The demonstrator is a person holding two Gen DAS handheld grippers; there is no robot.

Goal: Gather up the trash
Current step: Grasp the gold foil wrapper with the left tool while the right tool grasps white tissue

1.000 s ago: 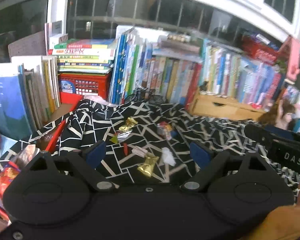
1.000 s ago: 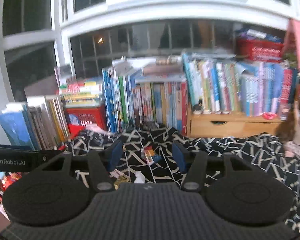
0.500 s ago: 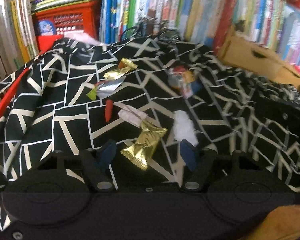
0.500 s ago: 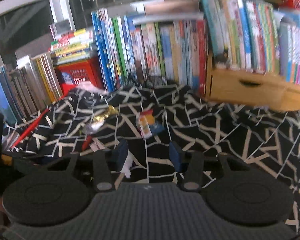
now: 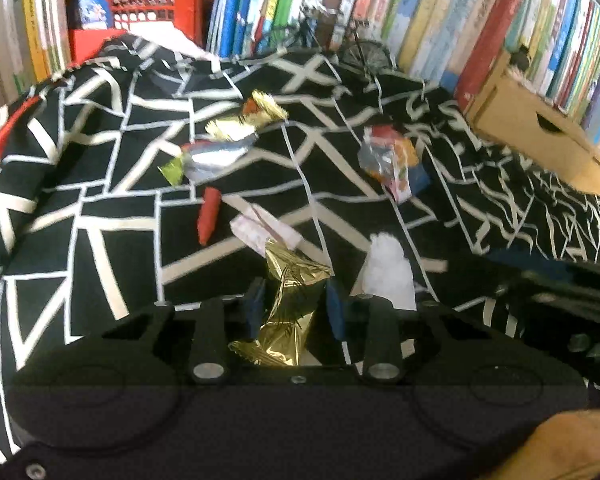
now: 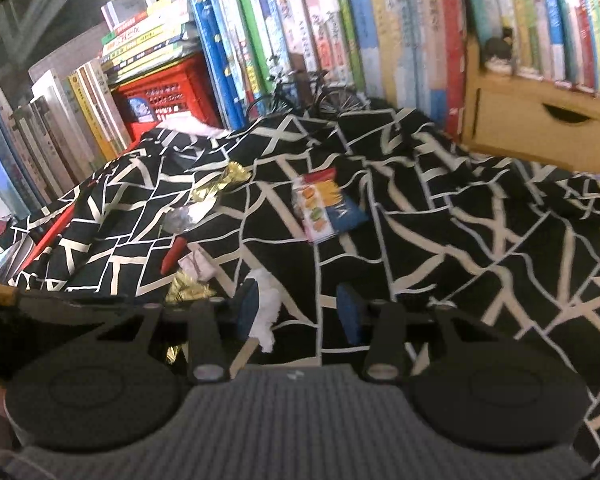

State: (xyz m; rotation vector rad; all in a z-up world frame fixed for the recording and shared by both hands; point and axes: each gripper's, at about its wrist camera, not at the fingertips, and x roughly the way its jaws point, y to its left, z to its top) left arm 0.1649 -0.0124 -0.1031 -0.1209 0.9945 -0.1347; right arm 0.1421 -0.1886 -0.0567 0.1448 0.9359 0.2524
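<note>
Trash lies scattered on a black-and-white patterned cloth (image 5: 100, 240). My left gripper (image 5: 295, 308) is down at the cloth, its blue pads pressed on either side of a gold wrapper (image 5: 296, 292). Beyond it lie a pale paper scrap (image 5: 264, 230), a red piece (image 5: 209, 216), a silver wrapper (image 5: 216, 156), a gold-and-red wrapper (image 5: 260, 112), a colourful snack packet (image 5: 392, 160) and a white tissue (image 5: 388, 268). My right gripper (image 6: 298, 312) is open low over the cloth. The white tissue (image 6: 266, 304) lies just inside its left finger. The snack packet (image 6: 324, 208) is farther ahead.
Rows of upright books (image 6: 340, 32) wall the back. A red crate (image 5: 140, 4) stands back left, a wooden drawer box (image 6: 540, 120) back right, and a small model bicycle (image 6: 300, 92) sits at the cloth's far edge. The right gripper's body (image 5: 560, 300) is close on the left gripper's right.
Both grippers have dropped and moved forward toward the cloth. The left gripper's fingers have narrowed onto the gold wrapper. The right gripper has come up beside the white tissue.
</note>
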